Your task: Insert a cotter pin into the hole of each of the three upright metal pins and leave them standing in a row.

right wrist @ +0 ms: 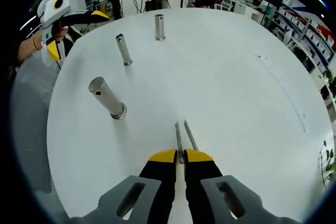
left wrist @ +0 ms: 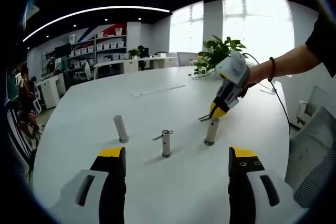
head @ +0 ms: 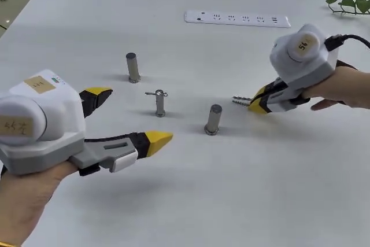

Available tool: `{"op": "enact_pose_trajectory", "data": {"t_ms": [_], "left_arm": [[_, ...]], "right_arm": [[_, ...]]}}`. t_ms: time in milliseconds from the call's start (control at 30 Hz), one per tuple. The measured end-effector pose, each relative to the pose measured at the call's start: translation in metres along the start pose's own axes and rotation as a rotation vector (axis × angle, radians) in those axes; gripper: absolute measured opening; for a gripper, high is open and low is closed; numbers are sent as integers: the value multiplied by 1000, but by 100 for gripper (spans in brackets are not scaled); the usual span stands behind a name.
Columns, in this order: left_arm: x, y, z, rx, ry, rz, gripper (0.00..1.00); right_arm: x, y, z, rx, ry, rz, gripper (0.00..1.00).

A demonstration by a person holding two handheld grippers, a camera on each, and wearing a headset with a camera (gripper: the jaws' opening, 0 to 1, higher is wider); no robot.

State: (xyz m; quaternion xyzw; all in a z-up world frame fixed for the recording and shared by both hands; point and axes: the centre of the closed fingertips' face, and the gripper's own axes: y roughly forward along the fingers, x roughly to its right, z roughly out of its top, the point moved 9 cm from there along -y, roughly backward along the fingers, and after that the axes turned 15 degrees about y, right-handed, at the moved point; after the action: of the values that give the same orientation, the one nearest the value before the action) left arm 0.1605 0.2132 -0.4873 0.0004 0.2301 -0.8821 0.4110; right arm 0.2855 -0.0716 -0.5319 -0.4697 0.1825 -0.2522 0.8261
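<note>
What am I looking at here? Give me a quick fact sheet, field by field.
Surface: white table
Metal pins: three, upright, in a row
Middle pin: cotter pin through its top
Far pin: no cotter pin
Near pin: no cotter pin
Right claw: shut on a spare cotter pin, close to the near pin
Left claw: open, empty

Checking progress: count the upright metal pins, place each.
3: left pin; middle pin, cotter pin through it; right pin, beside the right claw gripping a second cotter pin.
</note>
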Motion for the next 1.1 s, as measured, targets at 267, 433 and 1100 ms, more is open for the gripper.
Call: {"op": "enact_pose_trajectory", "data": {"t_ms": [267,433,1100], "left_arm": [[2,1,0,-11,2,-16,78],[3,1,1,-12,4,-28,76],[9,6,13,-18,11,-163,52]], "right_arm": [[-3,-1,2,-17,-32,-17,0],[-6,-1,1,4,-25,0,0],[-22,-20,11,151,-104,10,0]]}}
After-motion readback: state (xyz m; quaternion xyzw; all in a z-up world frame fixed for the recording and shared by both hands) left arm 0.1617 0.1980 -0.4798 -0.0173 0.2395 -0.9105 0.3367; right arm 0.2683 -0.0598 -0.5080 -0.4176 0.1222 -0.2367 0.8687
